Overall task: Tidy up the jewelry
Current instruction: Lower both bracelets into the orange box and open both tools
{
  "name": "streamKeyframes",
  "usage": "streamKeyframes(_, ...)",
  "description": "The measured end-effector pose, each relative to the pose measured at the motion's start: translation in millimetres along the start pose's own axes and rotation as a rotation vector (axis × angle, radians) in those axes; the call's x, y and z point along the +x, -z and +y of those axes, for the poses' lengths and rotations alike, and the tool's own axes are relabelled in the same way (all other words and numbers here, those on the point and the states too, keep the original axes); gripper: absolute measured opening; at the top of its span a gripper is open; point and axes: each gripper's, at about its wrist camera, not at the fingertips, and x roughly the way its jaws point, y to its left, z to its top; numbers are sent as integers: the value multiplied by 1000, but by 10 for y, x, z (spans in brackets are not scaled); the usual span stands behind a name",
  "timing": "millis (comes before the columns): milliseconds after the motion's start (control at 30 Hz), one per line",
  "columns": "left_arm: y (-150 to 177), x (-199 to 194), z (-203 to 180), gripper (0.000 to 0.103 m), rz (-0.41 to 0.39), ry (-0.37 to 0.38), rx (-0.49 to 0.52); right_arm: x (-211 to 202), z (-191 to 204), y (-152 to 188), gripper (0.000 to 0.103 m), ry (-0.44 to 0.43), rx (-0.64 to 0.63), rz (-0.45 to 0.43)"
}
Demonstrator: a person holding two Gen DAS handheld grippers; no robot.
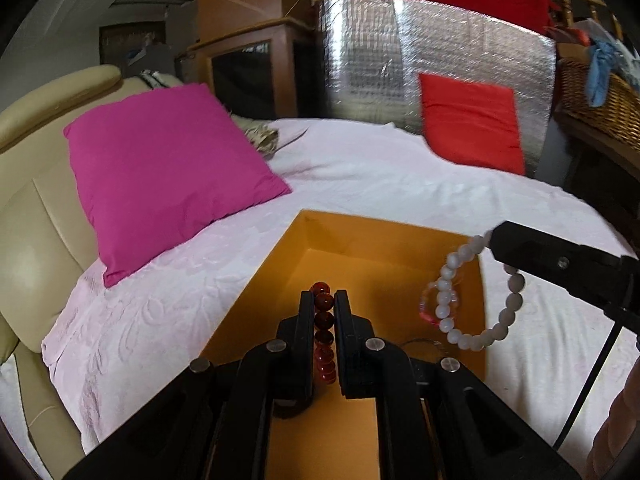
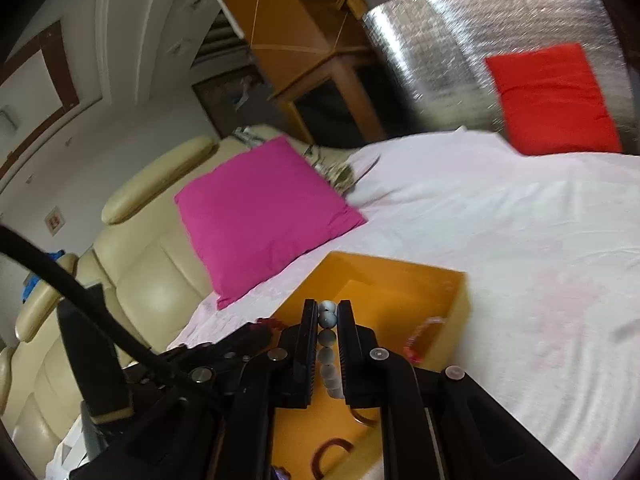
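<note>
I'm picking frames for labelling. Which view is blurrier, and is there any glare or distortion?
Right wrist view: motion-smeared, the red cushion and orange box have soft edges, and the white bracelet is dim between the fingers. Left wrist view: sharper, the red bead bracelet is crisp. Both: fisheye bending, with bright sheen on the silver foil panel.

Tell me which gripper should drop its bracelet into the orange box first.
Left, probably. The left gripper holds the dark red bracelet directly above the orange box floor. The right gripper dangles the white bracelet near the box's right wall, so it looks likelier to catch the rim.
</note>
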Motion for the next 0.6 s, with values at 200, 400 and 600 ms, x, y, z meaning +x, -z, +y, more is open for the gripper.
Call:
streamKeyframes(200, 55, 99, 67, 10, 37, -22, 5, 403, 16, -73, 11, -12, 7, 76)
streamKeyframes(400, 83, 135, 103, 10, 67, -29, -5, 635, -89, -100, 11, -28, 65, 115)
streamKeyframes(600, 110, 125, 122, 10, 83, -31, -8, 773, -135, -94, 11, -30, 96, 138)
